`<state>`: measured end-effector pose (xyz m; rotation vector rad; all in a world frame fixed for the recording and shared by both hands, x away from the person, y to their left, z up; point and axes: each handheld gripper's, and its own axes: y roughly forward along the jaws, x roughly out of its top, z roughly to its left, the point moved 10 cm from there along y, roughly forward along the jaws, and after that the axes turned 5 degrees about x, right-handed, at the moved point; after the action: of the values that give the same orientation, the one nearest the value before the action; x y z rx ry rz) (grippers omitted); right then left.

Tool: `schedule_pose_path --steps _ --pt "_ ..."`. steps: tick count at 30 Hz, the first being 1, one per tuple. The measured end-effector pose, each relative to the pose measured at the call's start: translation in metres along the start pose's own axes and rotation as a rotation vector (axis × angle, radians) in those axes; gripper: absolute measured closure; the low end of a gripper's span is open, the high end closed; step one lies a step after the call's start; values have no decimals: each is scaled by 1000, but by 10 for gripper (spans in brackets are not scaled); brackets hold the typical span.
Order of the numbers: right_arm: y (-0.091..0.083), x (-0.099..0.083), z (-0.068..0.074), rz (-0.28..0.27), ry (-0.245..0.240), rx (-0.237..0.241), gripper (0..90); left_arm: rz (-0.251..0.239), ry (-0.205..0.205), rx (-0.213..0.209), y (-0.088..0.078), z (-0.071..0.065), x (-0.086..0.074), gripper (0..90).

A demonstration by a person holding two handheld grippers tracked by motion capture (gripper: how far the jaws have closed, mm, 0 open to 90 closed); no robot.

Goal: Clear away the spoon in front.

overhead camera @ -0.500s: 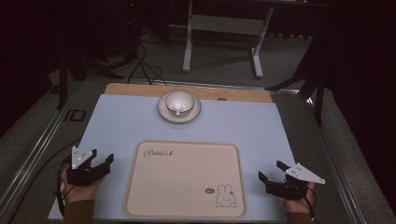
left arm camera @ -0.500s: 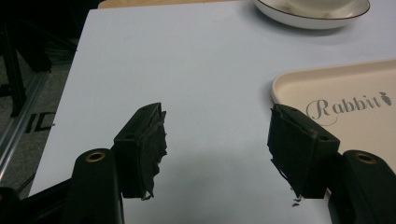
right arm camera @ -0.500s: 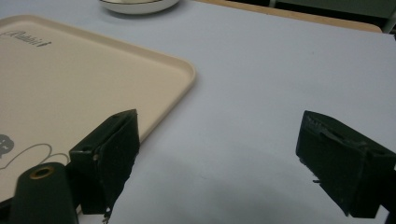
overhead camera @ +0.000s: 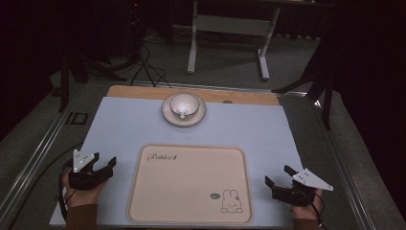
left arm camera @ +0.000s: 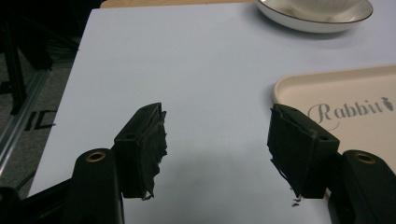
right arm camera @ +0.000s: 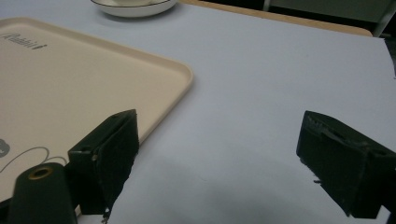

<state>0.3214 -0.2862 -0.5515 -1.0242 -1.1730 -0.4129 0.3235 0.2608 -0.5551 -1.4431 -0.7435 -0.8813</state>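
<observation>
Both tongs idle, jaws wide apart, nothing between them: left gripper [overhead camera: 103, 162] at desk's near-left corner, right gripper [overhead camera: 277, 176] near-right, either side of tray [overhead camera: 189, 184]. Cup [overhead camera: 184, 105] sits on saucer [overhead camera: 168, 114] at far edge, centre. Likely step: reach fwd to the cup. Approach level, grip rim w/o tipping it; don't snag the saucer.

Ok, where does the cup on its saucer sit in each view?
High view: cup and saucer top centre, beyond the tray.
Left gripper view: saucer rim at top right.
Right gripper view: saucer edge at top left.
Shared landmark: the beige tray with "Rabbit" lettering.
</observation>
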Motion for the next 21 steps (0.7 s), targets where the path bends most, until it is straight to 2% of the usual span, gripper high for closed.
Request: schedule_pose_path --steps 7,15,16,21 --pt "2 1 0 -4 -9 -7 129 4 29 -9 -2 -9 6 360" --pt "1 2 -3 -19 1 -19 129 -20 50 -28 -5 -20 23 361" --pt "1 1 -4 -19 1 -19 129 -22 64 -29 -4 -24 26 362" --pt "0 2 -5 -21 2 -25 129 -26 63 -43 -1 -29 33 364"
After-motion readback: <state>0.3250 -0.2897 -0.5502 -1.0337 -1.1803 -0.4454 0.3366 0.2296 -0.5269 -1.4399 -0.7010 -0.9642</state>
